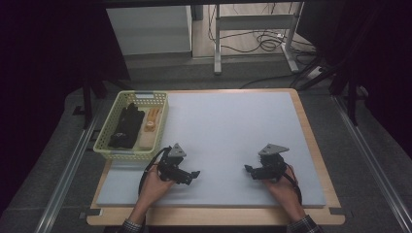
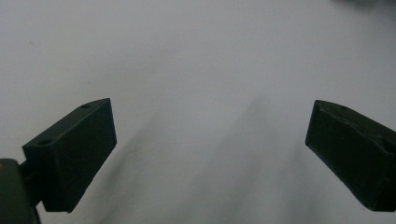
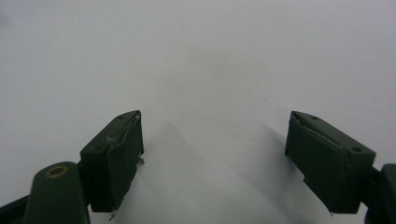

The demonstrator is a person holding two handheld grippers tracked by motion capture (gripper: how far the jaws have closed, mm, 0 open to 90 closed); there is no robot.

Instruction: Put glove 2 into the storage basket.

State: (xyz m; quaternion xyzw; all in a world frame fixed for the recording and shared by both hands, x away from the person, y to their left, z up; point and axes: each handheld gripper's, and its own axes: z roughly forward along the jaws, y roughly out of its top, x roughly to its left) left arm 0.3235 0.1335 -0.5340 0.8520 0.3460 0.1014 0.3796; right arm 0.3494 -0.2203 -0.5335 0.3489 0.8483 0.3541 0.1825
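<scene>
Left gripper (image 2: 210,140): jaws spread wide, nothing between them, bare pale mat (image 2: 201,60) underneath. Right gripper (image 3: 212,154): jaws also wide apart and empty, with the same mat below; the pads look scuffed along their inner edges.

High view: both grippers rest low on the mat near the person's edge of the table, left gripper (image 1: 193,174) pointing inward to the right, right gripper (image 1: 248,170) pointing inward to the left, well apart from each other. A hand wraps each one; left hand (image 1: 154,184), right hand (image 1: 282,187).

Nearest things lie in the green basket (image 1: 111,151) at the mat's left edge, just beyond the left gripper. Inside it: a black bundle (image 1: 126,127) along the left side, and a tan wooden piece (image 1: 151,121) on the right. Too small to tell what either is exactly.

Handling, as a guess: the black bundle looks soft and limp, likely light, and would sag if pinched at one end, so take it near the middle where it bunches. The wooden piece looks stiff and light, with a smooth face that could slip, so grip it across its narrow width. The basket walls are close on both sides, so the jaws would have to come in from above.
</scene>
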